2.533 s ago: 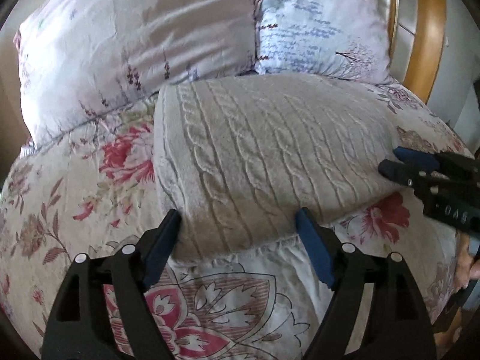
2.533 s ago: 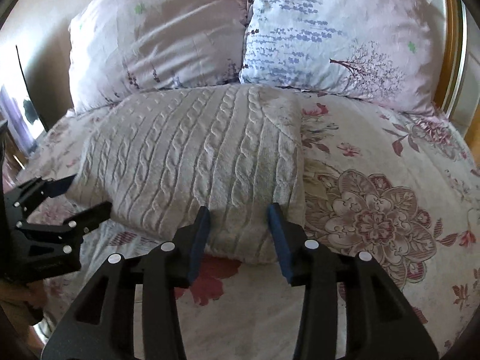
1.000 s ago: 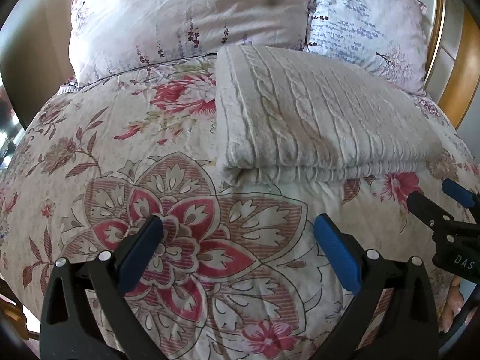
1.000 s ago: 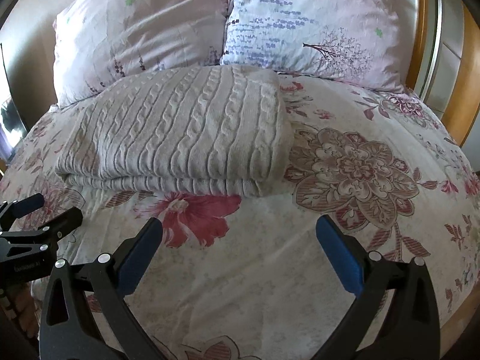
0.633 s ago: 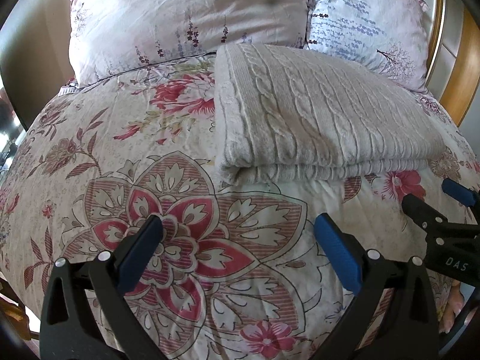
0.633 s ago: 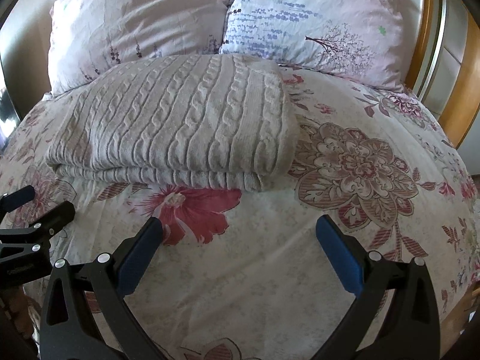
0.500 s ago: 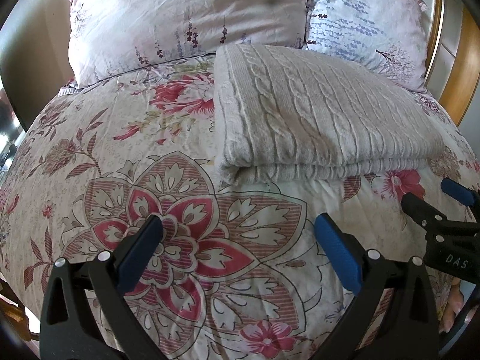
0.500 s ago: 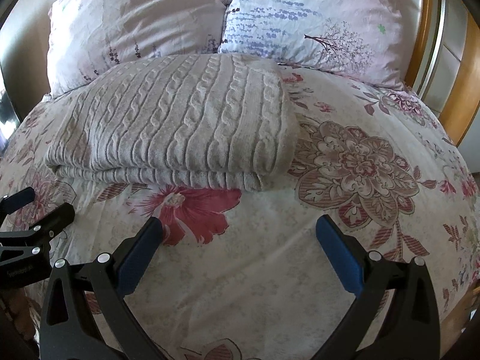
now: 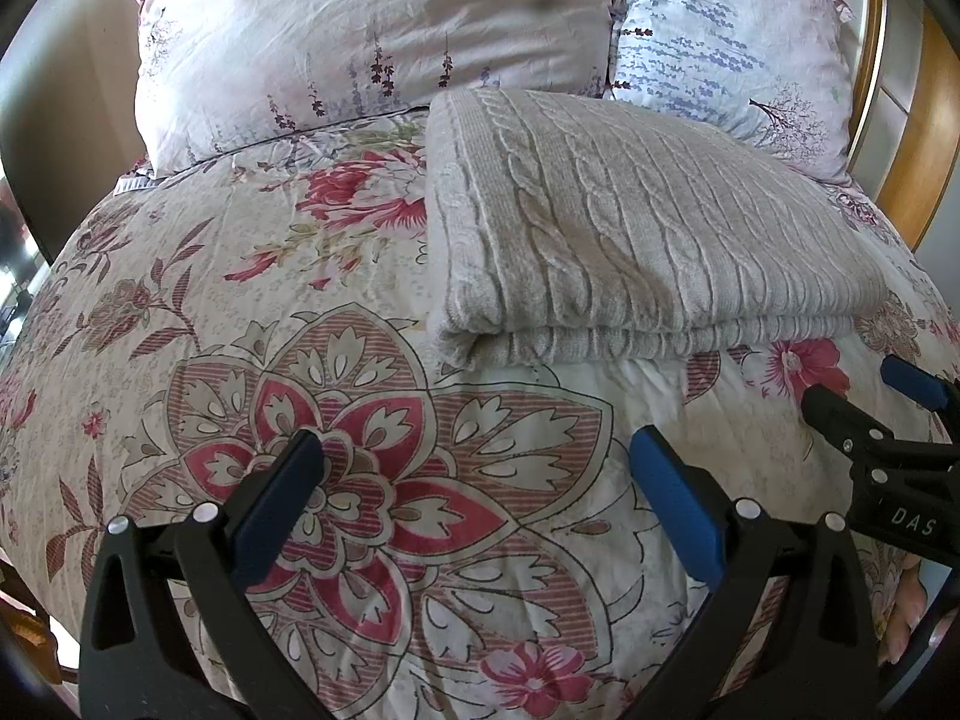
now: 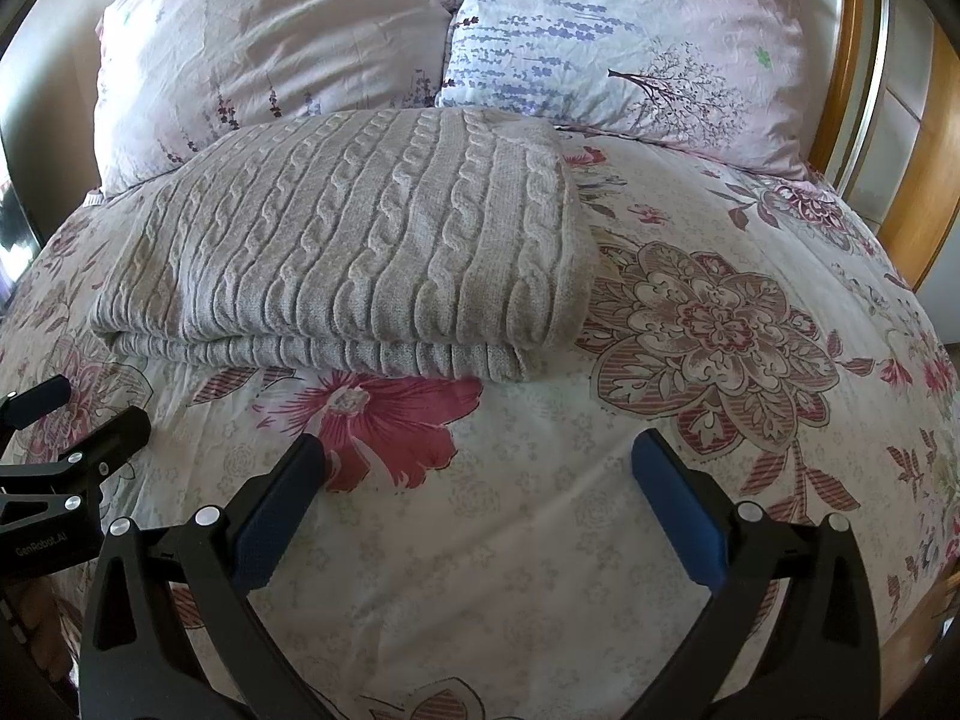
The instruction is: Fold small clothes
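Hidden and cut-off parts around the folded sweater

The sweater (image 9: 630, 240) covers its own lower layers and the bedspread (image 9: 300, 360) beneath; only the fold's edge shows. The right claw (image 9: 864, 396) is cut by the left wrist view's right edge, and the left claw (image 10: 72, 414) by the right wrist view's left edge. The headboard (image 10: 918, 192) runs out of view. The dark corners are unreadable.

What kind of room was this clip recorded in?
Most likely a bedroom: a bed with a floral quilt, two pillows against a wooden headboard, and a folded cable-knit sweater lying on top.
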Motion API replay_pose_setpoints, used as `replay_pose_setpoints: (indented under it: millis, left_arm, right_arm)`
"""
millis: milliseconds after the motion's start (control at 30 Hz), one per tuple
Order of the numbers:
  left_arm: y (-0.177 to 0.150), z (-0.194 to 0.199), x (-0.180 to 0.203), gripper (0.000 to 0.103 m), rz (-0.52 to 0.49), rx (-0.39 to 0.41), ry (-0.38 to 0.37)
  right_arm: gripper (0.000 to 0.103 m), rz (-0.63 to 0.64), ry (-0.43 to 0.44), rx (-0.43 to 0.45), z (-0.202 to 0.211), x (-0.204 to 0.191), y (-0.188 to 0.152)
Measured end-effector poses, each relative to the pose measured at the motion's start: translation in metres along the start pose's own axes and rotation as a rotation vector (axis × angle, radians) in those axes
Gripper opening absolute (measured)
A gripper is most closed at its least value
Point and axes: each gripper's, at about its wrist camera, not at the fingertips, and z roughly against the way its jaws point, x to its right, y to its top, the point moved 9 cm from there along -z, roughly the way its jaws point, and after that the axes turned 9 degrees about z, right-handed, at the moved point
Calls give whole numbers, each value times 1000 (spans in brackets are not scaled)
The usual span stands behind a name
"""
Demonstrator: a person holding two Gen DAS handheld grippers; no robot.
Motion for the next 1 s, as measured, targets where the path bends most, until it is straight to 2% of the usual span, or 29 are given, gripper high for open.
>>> replay_pose_setpoints:
  millis: [1000]
  left_arm:
    - [0, -2, 0, 101, 4, -17, 3]
  right_arm:
    - [102, 1, 1, 1, 0, 0, -1]
